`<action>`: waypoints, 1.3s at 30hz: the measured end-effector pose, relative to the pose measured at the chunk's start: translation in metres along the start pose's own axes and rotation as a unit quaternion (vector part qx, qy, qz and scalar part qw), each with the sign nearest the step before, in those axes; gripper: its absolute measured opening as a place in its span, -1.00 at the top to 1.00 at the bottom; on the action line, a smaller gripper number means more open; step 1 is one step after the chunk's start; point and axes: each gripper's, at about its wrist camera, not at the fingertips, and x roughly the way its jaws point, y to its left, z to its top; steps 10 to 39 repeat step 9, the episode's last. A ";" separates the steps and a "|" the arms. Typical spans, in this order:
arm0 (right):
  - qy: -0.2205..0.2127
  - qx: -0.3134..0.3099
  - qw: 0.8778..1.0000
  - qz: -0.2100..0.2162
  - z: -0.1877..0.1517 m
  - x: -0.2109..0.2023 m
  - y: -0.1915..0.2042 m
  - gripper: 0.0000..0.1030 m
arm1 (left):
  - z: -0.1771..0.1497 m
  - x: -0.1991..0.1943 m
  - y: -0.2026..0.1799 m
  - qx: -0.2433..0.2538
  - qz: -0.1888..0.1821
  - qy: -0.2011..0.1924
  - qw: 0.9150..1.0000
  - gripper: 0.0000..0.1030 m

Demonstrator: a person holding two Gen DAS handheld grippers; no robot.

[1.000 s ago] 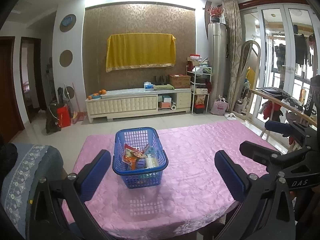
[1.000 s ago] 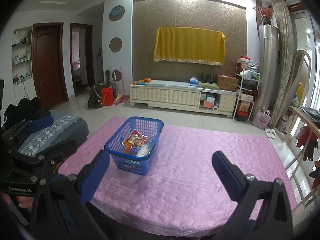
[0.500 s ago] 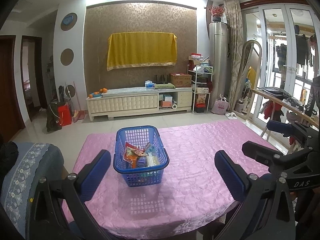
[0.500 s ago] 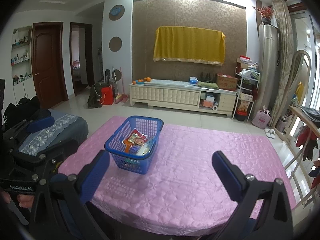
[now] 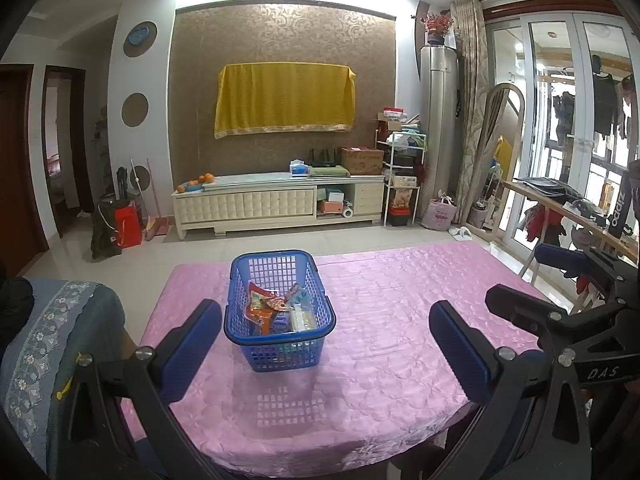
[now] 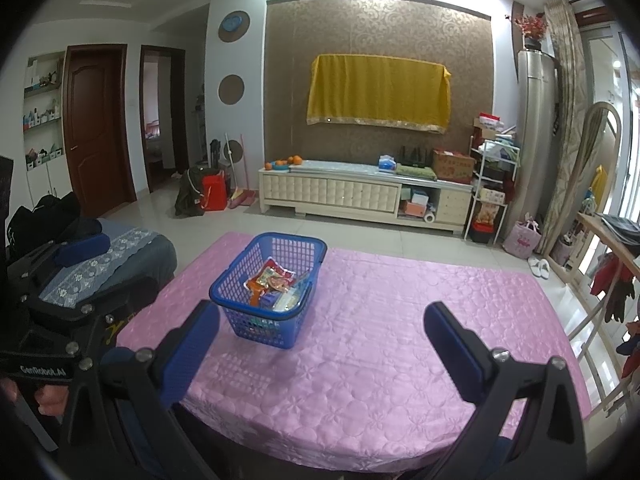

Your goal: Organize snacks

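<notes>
Both grippers — left gripper [image 5: 326,338], right gripper [image 6: 322,338] — hover spread wide and empty at the table's [image 5: 400,300] near edge, snack packets [image 5: 276,310] heaped in the blue basket [image 5: 280,344] left of centre — fits either packed or awaiting unloading.

We can't read the snack packets [image 5: 276,308] in the blue basket [image 5: 280,350], too small and piled up. The table's [image 6: 360,380] near edge hides behind gripper frames in both views.
</notes>
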 end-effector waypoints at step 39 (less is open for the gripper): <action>-0.001 0.004 1.000 -0.004 -0.002 -0.005 -0.003 -1.00 | -0.001 0.001 -0.003 0.008 0.004 0.005 1.000 -0.99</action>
